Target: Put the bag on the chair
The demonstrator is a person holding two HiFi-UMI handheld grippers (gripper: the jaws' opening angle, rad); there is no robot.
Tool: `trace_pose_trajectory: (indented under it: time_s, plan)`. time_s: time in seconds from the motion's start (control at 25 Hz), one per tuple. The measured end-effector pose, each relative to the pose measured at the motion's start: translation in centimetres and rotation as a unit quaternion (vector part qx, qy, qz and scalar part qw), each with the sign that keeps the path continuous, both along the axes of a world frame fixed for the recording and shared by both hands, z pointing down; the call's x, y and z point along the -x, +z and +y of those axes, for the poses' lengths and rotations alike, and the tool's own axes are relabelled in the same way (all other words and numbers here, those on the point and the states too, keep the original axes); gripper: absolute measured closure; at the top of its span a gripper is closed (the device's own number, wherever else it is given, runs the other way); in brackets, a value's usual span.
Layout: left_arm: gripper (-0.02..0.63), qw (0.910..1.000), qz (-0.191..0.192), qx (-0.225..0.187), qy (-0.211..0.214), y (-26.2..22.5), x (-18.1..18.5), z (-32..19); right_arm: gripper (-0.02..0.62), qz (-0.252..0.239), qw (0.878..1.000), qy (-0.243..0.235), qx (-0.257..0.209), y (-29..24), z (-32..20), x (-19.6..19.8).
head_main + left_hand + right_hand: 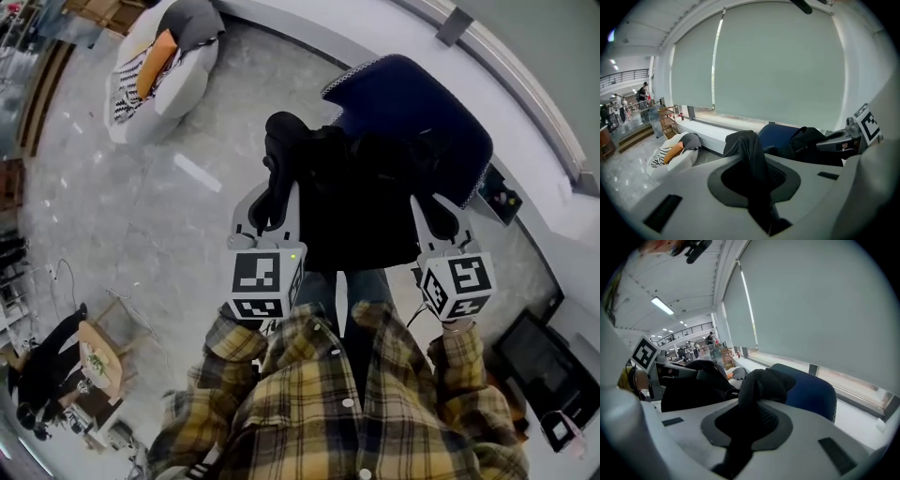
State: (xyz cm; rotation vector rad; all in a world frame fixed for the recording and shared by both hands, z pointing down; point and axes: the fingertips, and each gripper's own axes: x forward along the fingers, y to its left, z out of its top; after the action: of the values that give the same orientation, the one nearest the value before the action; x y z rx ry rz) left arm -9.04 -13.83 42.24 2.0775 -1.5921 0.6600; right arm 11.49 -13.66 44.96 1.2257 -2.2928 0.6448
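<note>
A black bag hangs between my two grippers, just in front of the dark blue chair. My left gripper is shut on a black strap at the bag's left side. My right gripper is shut on a strap at its right side. In the left gripper view the strap runs out through the jaws, with the chair and the bag beyond. The right gripper view shows its strap in the jaws, the chair's back to the right and the bag to the left.
A white lounge seat with an orange cushion stands at the far left on the grey floor. A white window ledge runs behind the chair. A small round table is at the lower left, and dark equipment at the lower right.
</note>
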Motion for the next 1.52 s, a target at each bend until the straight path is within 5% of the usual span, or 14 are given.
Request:
trace_pose_trajectory:
  time_s: [0.48,1.32,1.52]
  plan:
    - [0.541,0.9982,-0.046,0.038,0.009,10.7,0.1,-0.1,0.543,0.043,0.998,-0.002,0.037,9.9,0.3,0.4]
    - [0.54,0.9922,-0.057,0.111,0.006,26.0,-0.2,1.0,0.543,0.118,0.991,-0.019,0.063,22.7,0.6,0.5]
    - [0.539,0.9942,-0.05,0.095,0.008,27.3,0.2,1.4,0.543,0.125,0.99,-0.026,0.056,23.5,0.5,0.8]
